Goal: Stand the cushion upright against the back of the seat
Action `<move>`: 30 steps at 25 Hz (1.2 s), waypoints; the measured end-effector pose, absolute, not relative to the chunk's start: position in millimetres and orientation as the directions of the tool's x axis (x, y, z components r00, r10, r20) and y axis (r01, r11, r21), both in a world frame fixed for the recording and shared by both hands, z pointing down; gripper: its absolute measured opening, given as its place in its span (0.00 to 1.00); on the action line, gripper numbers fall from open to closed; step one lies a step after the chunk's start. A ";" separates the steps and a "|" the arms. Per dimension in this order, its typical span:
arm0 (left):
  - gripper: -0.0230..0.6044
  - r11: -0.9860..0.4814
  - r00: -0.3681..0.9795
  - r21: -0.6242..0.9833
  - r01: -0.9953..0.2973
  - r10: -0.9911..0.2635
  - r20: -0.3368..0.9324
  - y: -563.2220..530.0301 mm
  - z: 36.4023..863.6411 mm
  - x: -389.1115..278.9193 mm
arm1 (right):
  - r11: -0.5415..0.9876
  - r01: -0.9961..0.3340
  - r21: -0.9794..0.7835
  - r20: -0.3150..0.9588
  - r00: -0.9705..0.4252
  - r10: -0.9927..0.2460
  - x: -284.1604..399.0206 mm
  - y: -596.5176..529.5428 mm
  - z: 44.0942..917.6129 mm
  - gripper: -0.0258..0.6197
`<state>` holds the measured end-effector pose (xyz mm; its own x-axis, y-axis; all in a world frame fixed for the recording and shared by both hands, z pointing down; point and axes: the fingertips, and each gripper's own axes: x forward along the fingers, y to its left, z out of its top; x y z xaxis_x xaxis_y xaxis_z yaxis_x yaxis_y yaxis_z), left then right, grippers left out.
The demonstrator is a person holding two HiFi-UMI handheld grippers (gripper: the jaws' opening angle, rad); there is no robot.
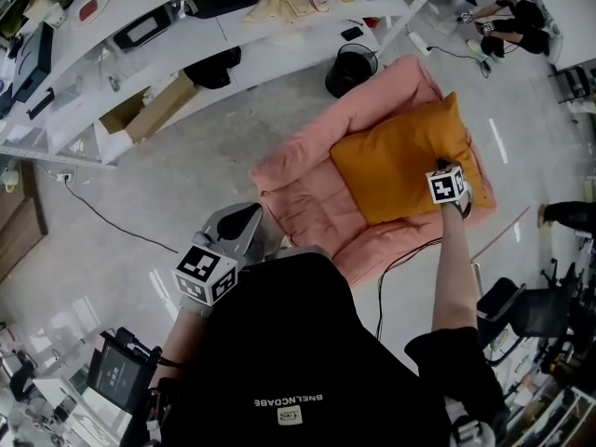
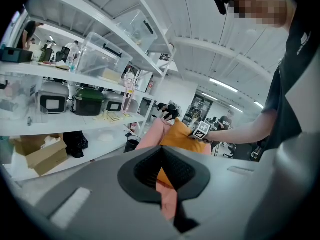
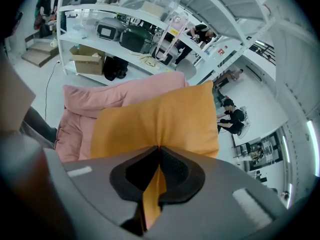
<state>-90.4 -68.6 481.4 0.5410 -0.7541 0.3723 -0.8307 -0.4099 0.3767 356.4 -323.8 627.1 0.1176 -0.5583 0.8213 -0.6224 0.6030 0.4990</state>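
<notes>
An orange cushion [image 1: 396,161] lies tilted on a pink floor seat [image 1: 298,184], its far edge towards the seat's back. My right gripper [image 1: 462,200] is at the cushion's near right edge, shut on a fold of its fabric. In the right gripper view the orange cloth [image 3: 155,124] runs between the closed jaws of the right gripper [image 3: 159,148], with the pink seat [image 3: 100,96] behind it. My left gripper [image 1: 244,220] hangs close to my body, short of the seat's near corner. Its jaws [image 2: 161,149] meet with nothing in them. The cushion [image 2: 180,131] shows beyond them.
White shelving [image 1: 186,26] with boxes and equipment runs along the far left. A cardboard box [image 1: 149,110] and a black bin [image 1: 352,68] stand on the floor near the seat. A cable [image 1: 102,217] crosses the floor. An office chair [image 1: 521,310] stands at the right, and a person [image 1: 507,17] crouches far off.
</notes>
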 end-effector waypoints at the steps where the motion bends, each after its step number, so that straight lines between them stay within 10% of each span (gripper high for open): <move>1: 0.06 -0.411 0.542 0.376 -0.831 -0.753 0.373 -68.6 481.6 -90.0 | 0.598 -0.626 0.500 0.820 0.119 -0.560 357.9 -323.7 630.9 0.07; 18: 0.06 -0.528 0.645 0.376 -0.761 -0.679 0.351 -74.5 480.4 -64.1 | 0.521 -0.751 0.406 0.808 0.028 -0.589 347.3 -302.1 608.6 0.46; 30: 0.06 -0.576 0.674 0.351 -0.738 -0.646 0.357 -79.7 473.3 -40.6 | 0.137 -0.952 0.273 0.785 0.138 -0.604 483.8 -263.9 588.7 0.67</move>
